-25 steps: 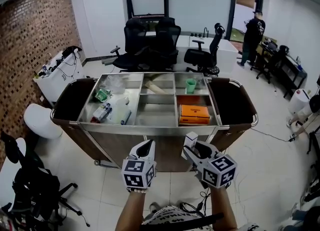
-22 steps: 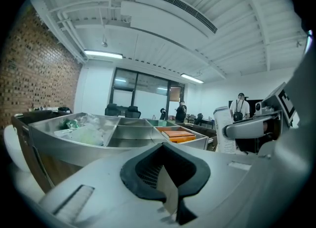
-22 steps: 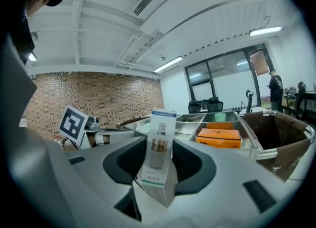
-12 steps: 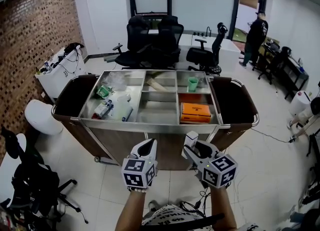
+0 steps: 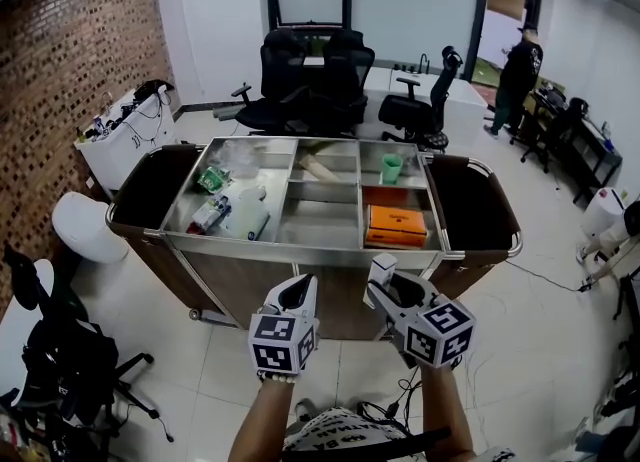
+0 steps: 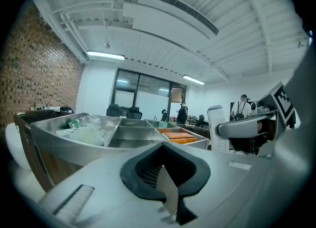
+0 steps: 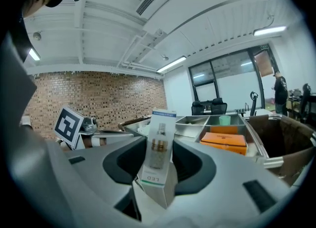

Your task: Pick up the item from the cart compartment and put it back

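Box (image 7: 159, 148) stands upright, clamped in the right tongs (image 5: 388, 292), just short of the cart (image 5: 300, 247). Left tongs (image 6: 165, 185) are together and empty, close alongside. Orange pack (image 5: 397, 225) lies in the cart's right compartment, green cup (image 5: 391, 167) behind it.

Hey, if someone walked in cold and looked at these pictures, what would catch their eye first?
Probably the white LED bulb box, clamped in the right gripper close in front of the person. Beyond it stands the steel cart with its open compartments. An orange box stands out in the front right compartment, with a green cup in the one just behind it.
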Available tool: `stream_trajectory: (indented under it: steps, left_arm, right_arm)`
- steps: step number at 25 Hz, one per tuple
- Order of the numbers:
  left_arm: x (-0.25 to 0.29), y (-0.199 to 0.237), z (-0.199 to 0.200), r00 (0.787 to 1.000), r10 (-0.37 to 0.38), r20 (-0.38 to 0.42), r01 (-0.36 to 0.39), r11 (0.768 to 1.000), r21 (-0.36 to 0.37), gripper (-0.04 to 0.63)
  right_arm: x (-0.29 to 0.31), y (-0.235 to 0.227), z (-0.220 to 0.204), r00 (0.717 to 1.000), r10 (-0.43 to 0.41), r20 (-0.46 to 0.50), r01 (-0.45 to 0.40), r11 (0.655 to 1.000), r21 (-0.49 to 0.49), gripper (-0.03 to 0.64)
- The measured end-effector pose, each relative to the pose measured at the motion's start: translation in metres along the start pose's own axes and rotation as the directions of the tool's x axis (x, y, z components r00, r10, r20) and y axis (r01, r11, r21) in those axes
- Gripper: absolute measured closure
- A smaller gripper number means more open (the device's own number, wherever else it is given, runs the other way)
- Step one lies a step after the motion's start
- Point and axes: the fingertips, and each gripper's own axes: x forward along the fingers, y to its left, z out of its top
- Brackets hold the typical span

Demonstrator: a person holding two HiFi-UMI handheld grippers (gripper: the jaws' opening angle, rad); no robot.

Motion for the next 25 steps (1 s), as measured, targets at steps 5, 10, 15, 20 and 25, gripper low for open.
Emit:
stream_trajectory:
  steps: [5, 10, 15, 20, 25]
  left_arm:
    - [0.016, 0.007, 0.007, 1.000, 0.011, -0.008, -0.011, 1.000, 0.024, 0.595]
    - [0.043, 0.025, 0.023, 1.000, 0.030, 0.008, -0.030, 0.999, 0.035, 0.595]
    - [0.066, 0.047, 0.039, 0.999, 0.054, 0.006, -0.054, 0.998, 0.030, 0.595]
    - [0.081, 0.062, 0.049, 0.996, 0.077, -0.036, -0.077, 0.997, 0.002, 0.595]
    - [0.091, 0.076, 0.054, 0.994, 0.085, -0.062, -0.086, 0.996, -0.004, 0.595]
  right_arm:
    - [0.026, -0.012, 0.030, 1.000, 0.012, 0.005, -0.012, 0.997, -0.074, 0.440]
    - [0.071, -0.028, 0.063, 0.999, 0.046, -0.025, -0.049, 0.988, -0.144, 0.440]
    - [0.124, -0.045, 0.086, 0.992, 0.075, -0.102, -0.093, 0.978, -0.187, 0.440]
    - [0.170, -0.060, 0.097, 0.974, 0.103, -0.203, -0.139, 0.976, -0.169, 0.442]
    - [0.209, -0.066, 0.083, 0.919, 0.118, -0.377, -0.211, 0.954, -0.213, 0.442]
